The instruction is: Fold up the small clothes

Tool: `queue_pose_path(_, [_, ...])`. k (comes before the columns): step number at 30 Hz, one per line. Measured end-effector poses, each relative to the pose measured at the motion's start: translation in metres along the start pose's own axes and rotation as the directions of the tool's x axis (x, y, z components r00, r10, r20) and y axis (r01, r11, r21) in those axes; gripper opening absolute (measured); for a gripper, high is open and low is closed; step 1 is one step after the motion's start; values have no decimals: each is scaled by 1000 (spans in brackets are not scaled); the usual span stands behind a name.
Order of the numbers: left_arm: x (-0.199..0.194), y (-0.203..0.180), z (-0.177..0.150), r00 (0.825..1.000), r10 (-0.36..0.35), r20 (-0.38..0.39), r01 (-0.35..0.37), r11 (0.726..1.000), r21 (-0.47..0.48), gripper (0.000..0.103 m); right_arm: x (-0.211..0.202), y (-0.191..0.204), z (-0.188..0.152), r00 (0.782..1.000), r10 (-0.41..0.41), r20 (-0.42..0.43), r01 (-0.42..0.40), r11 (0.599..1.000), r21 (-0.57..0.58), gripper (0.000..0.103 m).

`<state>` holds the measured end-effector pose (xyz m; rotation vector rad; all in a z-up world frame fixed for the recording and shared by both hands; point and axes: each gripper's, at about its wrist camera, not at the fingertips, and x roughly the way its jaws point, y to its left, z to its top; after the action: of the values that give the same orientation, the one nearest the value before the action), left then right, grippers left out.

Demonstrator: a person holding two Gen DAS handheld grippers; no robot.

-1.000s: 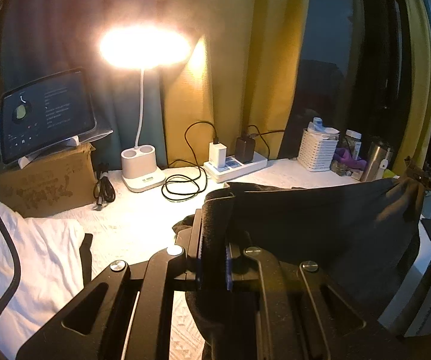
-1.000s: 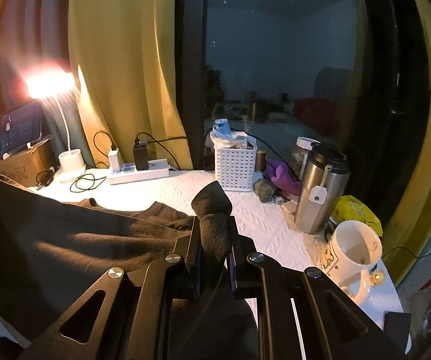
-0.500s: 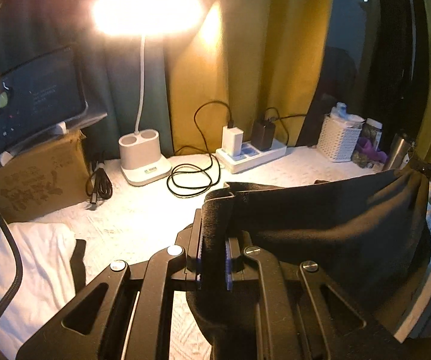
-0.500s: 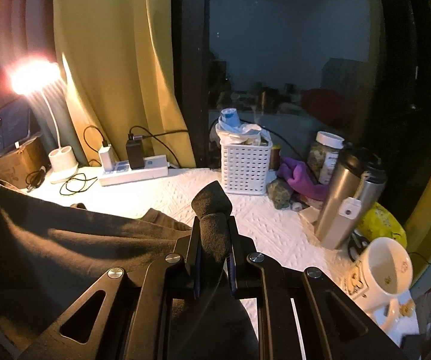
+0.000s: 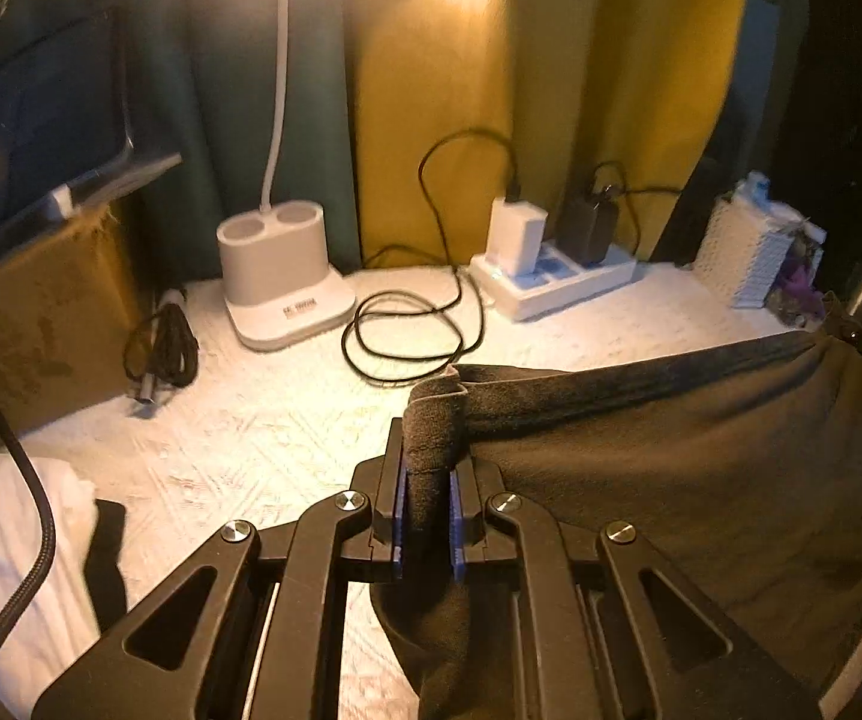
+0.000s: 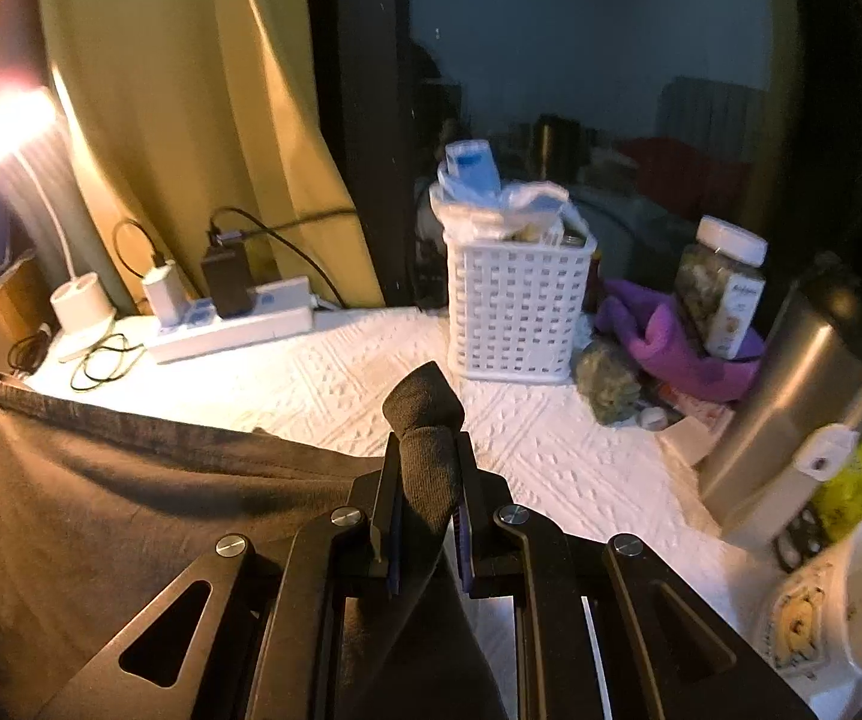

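Two handheld grippers hold a dark grey garment (image 5: 670,456) stretched between them above a table covered in a white textured cloth (image 5: 263,426). In the left wrist view, the left gripper (image 5: 428,480) is closed, pinching a bunched corner of the fabric between its blue-padded fingers (image 5: 398,510); the fabric spreads away toward three o'clock. In the right wrist view, the right gripper (image 6: 428,480) is likewise closed on the opposite corner, with the fabric hanging toward nine o'clock. Beyond the left gripper, at eleven o'clock, stands a white desk lamp base (image 5: 278,276); a coiled black cable (image 5: 413,330) lies at twelve o'clock and a white power strip (image 5: 550,282) at one o'clock. From the right gripper, a white slotted basket (image 6: 517,306) stands at twelve o'clock, a steel travel mug (image 6: 790,414) at three o'clock, and a white mug (image 6: 850,600) at four o'clock.
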<state>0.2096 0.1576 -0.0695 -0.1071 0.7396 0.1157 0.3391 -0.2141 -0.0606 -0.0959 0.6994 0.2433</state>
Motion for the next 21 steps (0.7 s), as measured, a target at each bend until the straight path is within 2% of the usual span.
queue_pose_path(9, [43, 13, -10, 995, 13, -102, -17, 999, -36, 9, 57, -11, -15, 990, 14, -138, -9, 999, 40, 14])
queue_pose_path(10, [45, 13, -10, 994, 16, -106, -20, 999, -37, 9, 59, -12, -17, 989, 6, -147, -1, 999, 37, 18])
queue_pose_path(11, [46, 14, -10, 994, 20, -110, -24, 999, -37, 9, 60, -13, -18, 988, -21, -153, 27, 999, 32, 21])
queue_pose_path(13, [49, 16, -9, 993, 29, -118, -34, 998, -46, 9, 59, -19, -18, 986, -62, -158, 70, 997, 42, 32])
queue_pose_path(16, [49, 24, -9, 992, 37, -124, -46, 996, -72, 9, 53, -36, -18, 979, -124, -163, 138, 988, 76, 32])
queue_pose_path(21, [43, 30, -7, 993, 11, -116, -24, 993, -116, 10, 41, -51, -24, 979, -118, -166, 136, 986, 101, 33])
